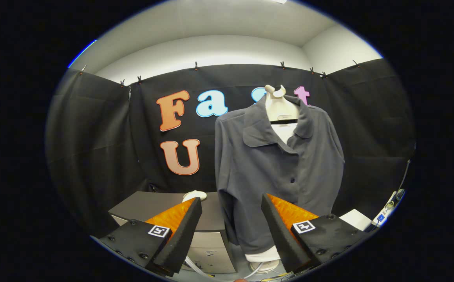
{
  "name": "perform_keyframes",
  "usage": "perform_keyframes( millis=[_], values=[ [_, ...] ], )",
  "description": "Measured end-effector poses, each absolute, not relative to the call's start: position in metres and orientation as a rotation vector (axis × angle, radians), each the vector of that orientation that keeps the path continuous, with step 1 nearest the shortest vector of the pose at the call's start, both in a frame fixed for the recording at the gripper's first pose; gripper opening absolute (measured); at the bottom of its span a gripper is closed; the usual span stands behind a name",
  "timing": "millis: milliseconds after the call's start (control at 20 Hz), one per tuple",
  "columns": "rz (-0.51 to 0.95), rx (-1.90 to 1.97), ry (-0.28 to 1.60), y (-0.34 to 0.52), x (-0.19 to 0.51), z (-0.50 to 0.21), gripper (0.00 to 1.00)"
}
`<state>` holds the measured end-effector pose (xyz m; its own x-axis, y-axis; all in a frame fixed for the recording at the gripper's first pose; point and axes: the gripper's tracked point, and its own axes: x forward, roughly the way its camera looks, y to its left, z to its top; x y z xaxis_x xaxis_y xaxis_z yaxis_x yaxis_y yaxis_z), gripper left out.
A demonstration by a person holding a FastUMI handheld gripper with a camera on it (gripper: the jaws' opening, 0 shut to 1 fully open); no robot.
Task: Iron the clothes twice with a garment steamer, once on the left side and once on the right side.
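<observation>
Black cloth [93, 129] clipped along its top edge forms the booth wall. White wall [211, 49] and ceiling above the cloth, evenly lit. Dark-topped cabinet [148, 207] stands in front of the cloth, low. Power strip [387, 207] far right of the cabinet.

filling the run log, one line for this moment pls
hand-held gripper: open, empty | grey shirt: hanging on mannequin, beyond fingers | white steamer head: on cabinet, untouched
</observation>
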<state>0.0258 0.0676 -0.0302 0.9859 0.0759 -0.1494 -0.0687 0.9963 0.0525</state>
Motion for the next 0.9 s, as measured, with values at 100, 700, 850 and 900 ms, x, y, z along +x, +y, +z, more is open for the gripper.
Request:
perform_keyframes(
  millis=[100, 700, 850, 900],
  values=[
    [0.106, 0.037, 0.163, 0.086, 0.036, -0.033, 0.98],
    [0.236, 0.003, 0.32, 0.204, 0.104, -0.093, 0.98],
    [0.264, 0.0, 0.379, 0.23, 0.121, -0.115, 0.98],
    [0.265, -0.007, 0.398, 0.235, 0.127, -0.124, 0.98]
  ],
)
